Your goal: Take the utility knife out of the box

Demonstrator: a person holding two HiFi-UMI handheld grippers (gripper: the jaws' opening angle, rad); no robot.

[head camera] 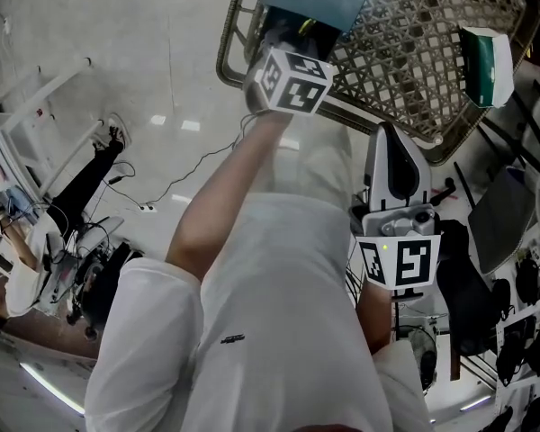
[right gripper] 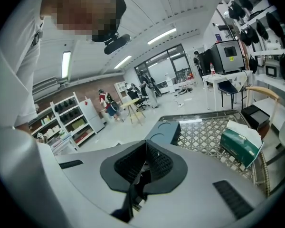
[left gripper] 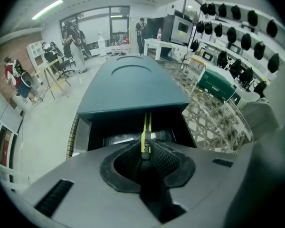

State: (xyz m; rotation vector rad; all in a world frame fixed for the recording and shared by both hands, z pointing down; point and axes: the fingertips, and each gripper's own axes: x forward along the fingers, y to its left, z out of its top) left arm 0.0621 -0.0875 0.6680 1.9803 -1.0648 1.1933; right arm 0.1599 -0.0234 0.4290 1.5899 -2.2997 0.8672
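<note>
Left gripper view is taken up at six o'clock by the left gripper (left gripper: 146, 148), whose jaws are closed on a thin yellow knife (left gripper: 146, 127). The knife is held edge-on between the pad tips and runs toward twelve o'clock, into the open front of a teal box (left gripper: 133, 87). Its far end is seen under the edge of the box top, so it is still partly inside. The inside of the box is dark. A pale glossy strip lies across it behind the knife, but what that strip is cannot be made out. The box stands on a wicker tray (left gripper: 213, 118), close to the tray's rim. A green carton (left gripper: 217, 83) also sits on the tray, at two o'clock from the box and well apart from it. In the right gripper view, the right gripper (right gripper: 145, 146) is seen with its jaws together and nothing between them. The box lies at twelve o'clock from it and the carton at three o'clock. In the head view, the right gripper is held off the tray, at five o'clock from the left gripper and well apart from the box.
</note>
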